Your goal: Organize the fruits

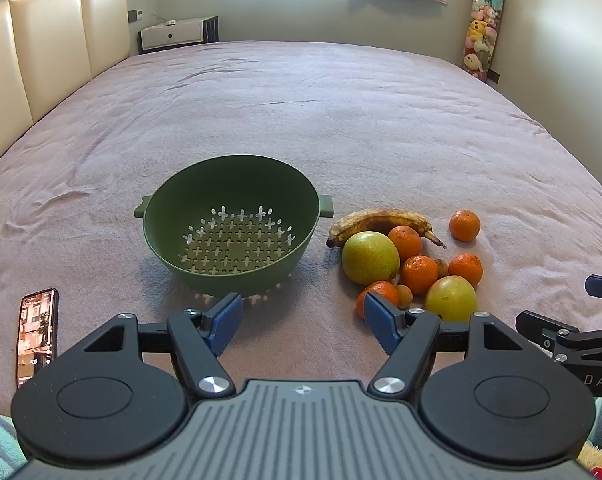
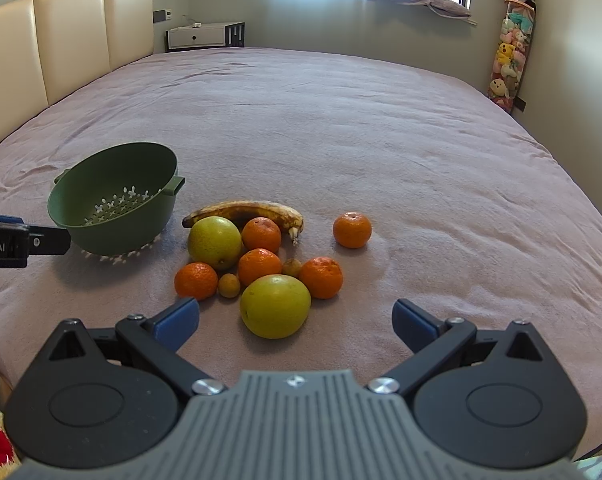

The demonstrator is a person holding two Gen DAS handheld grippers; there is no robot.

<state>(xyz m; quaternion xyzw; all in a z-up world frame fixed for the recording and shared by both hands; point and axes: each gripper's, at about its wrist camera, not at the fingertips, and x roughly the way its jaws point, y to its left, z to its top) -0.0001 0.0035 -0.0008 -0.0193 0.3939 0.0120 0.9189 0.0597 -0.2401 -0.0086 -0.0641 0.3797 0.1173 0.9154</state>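
A green colander stands empty on the bed. To its right lies a pile of fruit: a spotted banana, two yellow-green apples, several tangerines and two small brown fruits. My left gripper is open and empty, just in front of the colander and the pile. My right gripper is open and empty, with the near apple just beyond its fingertips.
A phone with a lit screen lies on the bed at the near left. A cream headboard stands at the left, a nightstand at the back, a plush-toy holder at the far right.
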